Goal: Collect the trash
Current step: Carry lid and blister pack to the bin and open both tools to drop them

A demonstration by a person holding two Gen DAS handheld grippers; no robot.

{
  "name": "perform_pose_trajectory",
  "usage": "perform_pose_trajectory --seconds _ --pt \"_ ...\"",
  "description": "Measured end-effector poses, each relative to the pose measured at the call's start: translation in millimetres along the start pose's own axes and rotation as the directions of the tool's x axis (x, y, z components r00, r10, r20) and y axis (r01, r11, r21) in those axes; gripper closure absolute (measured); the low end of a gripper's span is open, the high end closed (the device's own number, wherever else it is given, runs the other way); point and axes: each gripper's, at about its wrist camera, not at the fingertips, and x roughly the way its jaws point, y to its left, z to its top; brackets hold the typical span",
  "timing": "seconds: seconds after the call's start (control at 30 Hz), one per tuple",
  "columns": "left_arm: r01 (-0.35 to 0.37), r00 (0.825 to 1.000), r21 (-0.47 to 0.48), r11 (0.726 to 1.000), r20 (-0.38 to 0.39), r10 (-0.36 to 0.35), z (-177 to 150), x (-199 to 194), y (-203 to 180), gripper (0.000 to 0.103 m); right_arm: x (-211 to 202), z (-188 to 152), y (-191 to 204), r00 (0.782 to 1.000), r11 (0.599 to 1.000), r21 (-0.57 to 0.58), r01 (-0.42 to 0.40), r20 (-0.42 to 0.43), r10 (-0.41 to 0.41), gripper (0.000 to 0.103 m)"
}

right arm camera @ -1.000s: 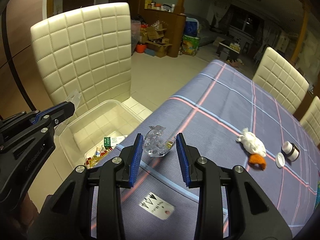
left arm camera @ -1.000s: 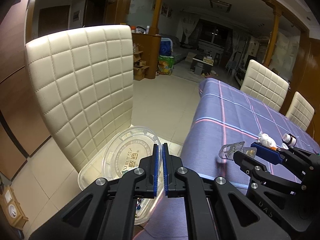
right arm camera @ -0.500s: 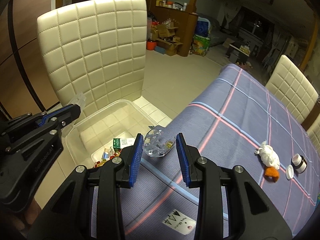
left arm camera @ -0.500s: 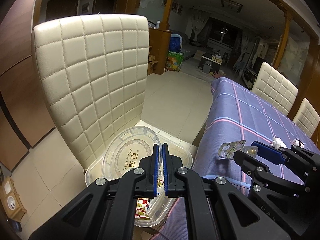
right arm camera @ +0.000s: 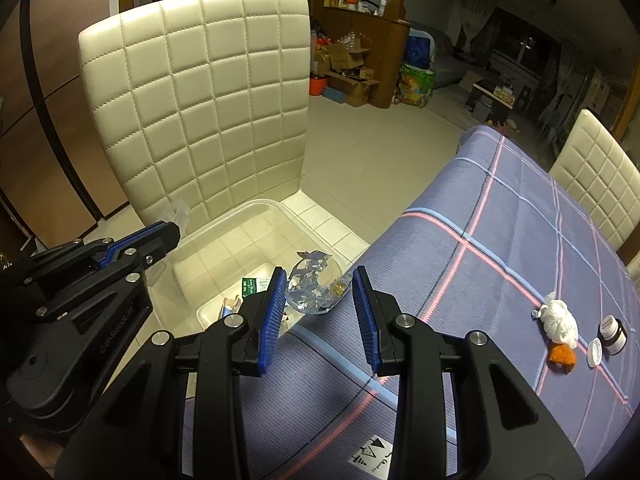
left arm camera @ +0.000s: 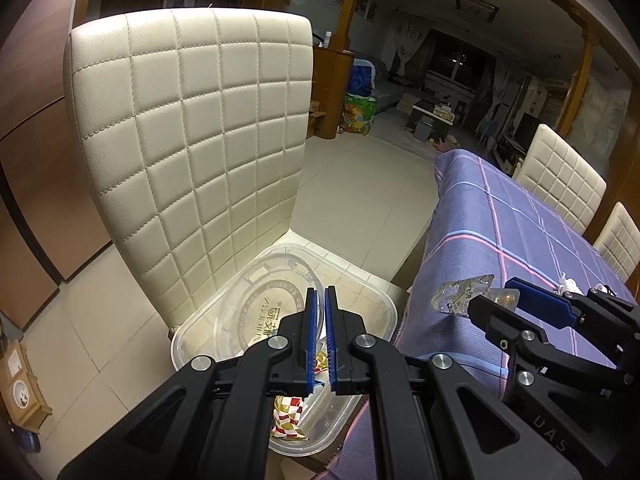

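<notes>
Blister pack [right arm camera: 314, 290] over table edge [right arm camera: 384, 240], beside bin [right arm camera: 256, 210]

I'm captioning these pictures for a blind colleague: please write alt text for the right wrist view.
The right tongs grip a crumpled blister pack at the table's edge, above a clear plastic bin on a cream chair. The left tongs pinch a clear lid at left.
</notes>
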Motion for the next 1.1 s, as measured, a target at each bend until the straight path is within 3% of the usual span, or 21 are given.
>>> perform_pose_trajectory --seconds 0.47,0.63,0.67,0.77,0.87,1.1 --pt "-0.007 1.000 0.019 1.000 -0.013 0.008 0.4 7.2 -2.6 0.098 5.7 4.8 -1.4 1.000 1.000 0.012 -0.002 -0.004 0.002 0.067" --pt "0.025 0.999 0.012 1.000 -0.043 -0.025 -0.7 9.8 -1.3 0.096 7.9 5.4 -3.6 1.000 1.000 0.019 0.002 -0.006 -0.002 0.067" --pt "0.032 0.998 -0.002 0.999 -0.060 -0.032 -1.1 12.7 1.0 0.089 8.1 4.9 -4.1 1.000 1.000 0.021 0.002 -0.007 -0.001 0.067" --pt "0.019 0.998 -0.043 0.999 -0.050 -0.021 -2.0 12.7 9.6 0.030 9.1 4.2 -4.5 1.000 1.000 0.027 -0.003 -0.013 0.003 0.067" --pt "0.012 1.000 -0.048 0.999 -0.005 -0.012 -0.5 4.9 13.8 0.023 8.6 3.4 -5.4 1.000 1.000 0.028 0.001 -0.013 -0.001 0.067" --pt "-0.042 0.999 -0.060 0.997 0.007 0.042 1.8 1.4 24.8 0.023 10.1 4.1 -4.1 1.000 1.000 0.028 0.004 -0.016 -0.003 0.067"
